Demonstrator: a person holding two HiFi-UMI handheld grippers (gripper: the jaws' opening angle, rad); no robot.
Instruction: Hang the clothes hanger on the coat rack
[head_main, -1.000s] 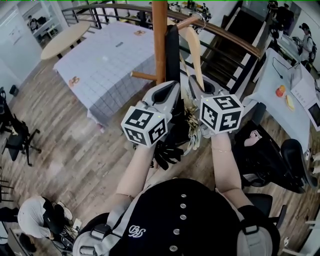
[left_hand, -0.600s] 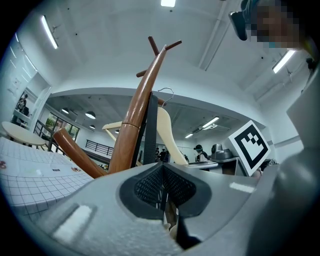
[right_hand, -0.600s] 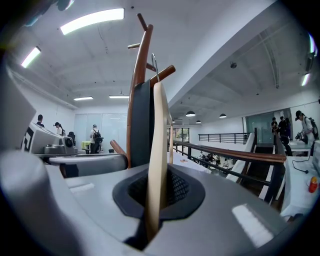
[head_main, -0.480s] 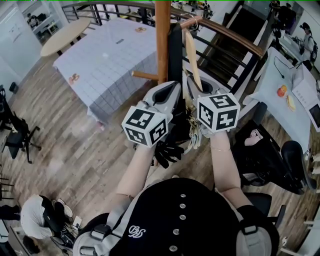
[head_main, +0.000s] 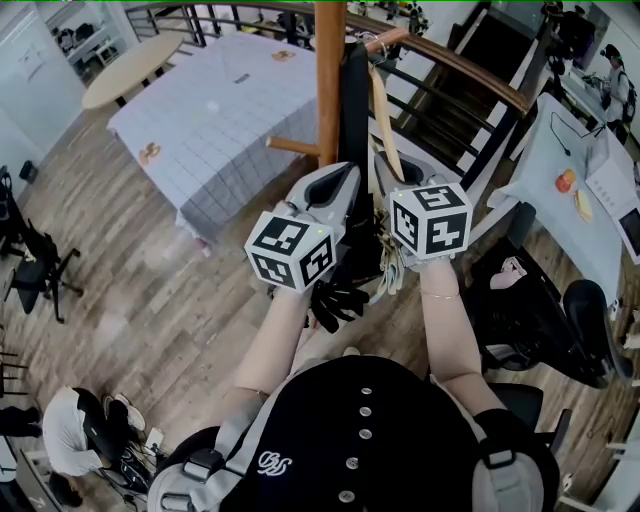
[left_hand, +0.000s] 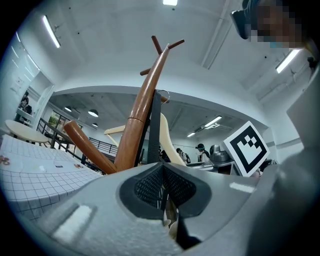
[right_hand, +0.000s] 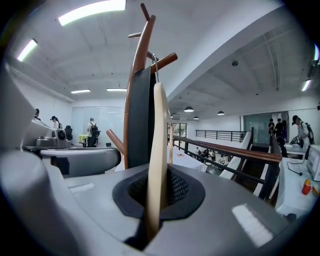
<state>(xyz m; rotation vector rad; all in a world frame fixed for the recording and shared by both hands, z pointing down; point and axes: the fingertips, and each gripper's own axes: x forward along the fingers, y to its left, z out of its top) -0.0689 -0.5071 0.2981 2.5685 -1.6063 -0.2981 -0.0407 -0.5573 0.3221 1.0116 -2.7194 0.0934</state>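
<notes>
A brown wooden coat rack pole (head_main: 329, 80) stands just ahead of both grippers. The pale wooden hanger (head_main: 384, 120) hangs nearly upright beside it, its metal hook (right_hand: 155, 62) at an upper peg (right_hand: 165, 59). My right gripper (head_main: 400, 175) is shut on the hanger's lower arm (right_hand: 157, 150). A black strap (head_main: 352, 100) runs down from the hook end along the pole into my left gripper (head_main: 345, 180), whose jaws are shut on it (left_hand: 155, 125). Dark cloth and a pale fringe (head_main: 385, 265) dangle under the grippers.
A lower peg (head_main: 290, 148) juts left from the pole. Behind stand a table with a checked cloth (head_main: 220, 120) and a round table (head_main: 130, 70). A stair railing (head_main: 470, 80) runs to the right, a desk (head_main: 560, 150) and office chairs (head_main: 590, 320) beyond. A person crouches at lower left (head_main: 70, 430).
My right gripper has sunk a little and drifted left with the hanger, which now hangs more upright beside the pole. The left gripper has hardly moved.
</notes>
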